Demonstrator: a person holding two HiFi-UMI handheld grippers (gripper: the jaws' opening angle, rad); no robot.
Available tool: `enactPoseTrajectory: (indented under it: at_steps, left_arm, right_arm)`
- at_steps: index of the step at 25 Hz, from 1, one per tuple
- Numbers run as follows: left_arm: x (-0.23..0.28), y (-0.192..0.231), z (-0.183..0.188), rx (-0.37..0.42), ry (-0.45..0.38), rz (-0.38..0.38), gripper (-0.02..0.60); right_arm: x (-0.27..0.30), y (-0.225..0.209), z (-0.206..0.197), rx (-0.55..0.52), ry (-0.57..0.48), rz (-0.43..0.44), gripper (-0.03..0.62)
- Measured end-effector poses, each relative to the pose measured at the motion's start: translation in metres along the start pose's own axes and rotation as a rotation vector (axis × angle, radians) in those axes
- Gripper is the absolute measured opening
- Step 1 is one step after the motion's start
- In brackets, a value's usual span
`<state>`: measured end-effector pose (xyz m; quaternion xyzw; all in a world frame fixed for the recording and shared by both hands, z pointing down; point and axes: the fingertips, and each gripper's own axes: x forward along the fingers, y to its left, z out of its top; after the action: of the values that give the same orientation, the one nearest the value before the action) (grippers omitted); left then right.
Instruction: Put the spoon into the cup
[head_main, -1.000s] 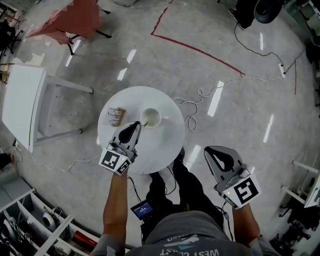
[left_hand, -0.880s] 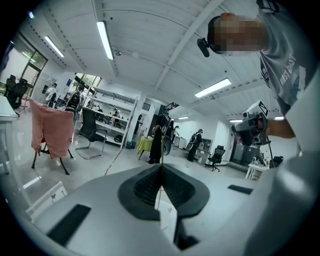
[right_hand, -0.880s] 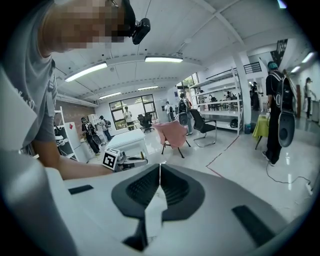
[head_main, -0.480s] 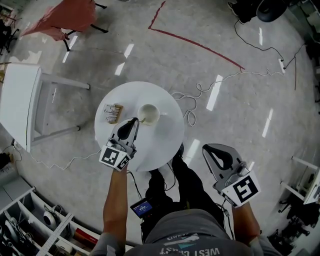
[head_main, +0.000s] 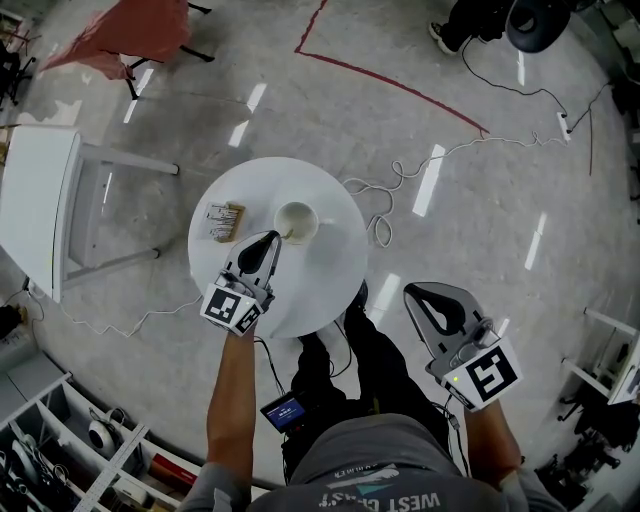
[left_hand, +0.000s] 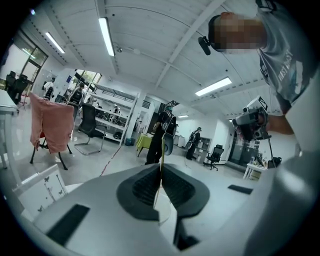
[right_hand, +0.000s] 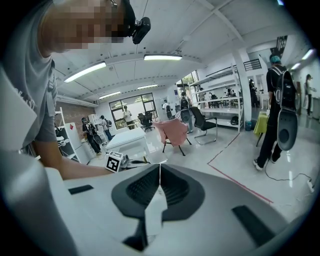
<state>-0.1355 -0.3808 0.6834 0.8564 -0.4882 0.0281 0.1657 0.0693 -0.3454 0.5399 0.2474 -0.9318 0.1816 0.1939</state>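
Half done, I judge: the left hand-held gripper (head_main: 272, 242) is clenched on the spoon (left_hand: 161, 155), its tip near the 7 o'clock rim of the cup (head_main: 297, 222) on the counter (head_main: 330, 275); lowering and release are left. Only the left gripper view shows the pinched handle. The right hand-held gripper (head_main: 418, 295) hangs off-counter, closed and empty.

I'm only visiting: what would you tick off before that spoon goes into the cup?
1. Grip on the spoon: ok, the left gripper has its jaws closed on the thin handle.
2. Cup upright, mouth open, on the round table: ok.
3. Spoon tip over the cup's mouth: cannot tell; the gripper's tip is at the near rim, the spoon too thin to trace.
4. Small packet out of the path: ok, it lies apart from the cup.
5. Right gripper out of the way: ok, jaws together, empty, off the table.
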Motion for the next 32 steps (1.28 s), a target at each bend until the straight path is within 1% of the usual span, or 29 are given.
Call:
enactPoseTrajectory:
  at_steps: [4,8,12,16,21,26,32]
  left_arm:
    - [-0.003,0.000,-0.002,-0.006,0.012,-0.013,0.003]
    - [-0.006,-0.003,0.003,0.008,0.016,-0.013,0.003]
    - [-0.011,-0.006,0.018,0.030,0.006,-0.011,0.003]
    - [-0.016,-0.009,0.041,0.056,-0.016,-0.020,0.003]
    - [-0.036,-0.015,0.077,0.122,-0.044,-0.027,0.003]
    - [-0.068,-0.016,0.108,0.180,-0.087,-0.001,0.003]
    - [-0.103,-0.008,0.147,0.272,-0.136,0.028,0.002]
  right_arm:
    - [0.003,0.003,0.003,-0.005,-0.011,0.000,0.003]
    - [0.000,0.004,0.008,-0.011,-0.027,0.002,0.003]
    - [-0.002,0.005,0.018,-0.024,-0.052,0.001,0.003]
    - [-0.003,0.004,0.032,-0.042,-0.087,-0.001,0.003]
    - [0.000,0.011,0.050,-0.072,-0.140,-0.002,0.003]
    - [0.002,0.023,0.064,-0.107,-0.198,-0.006,0.003]
    - [0.007,0.035,0.089,-0.165,-0.269,-0.014,0.003]
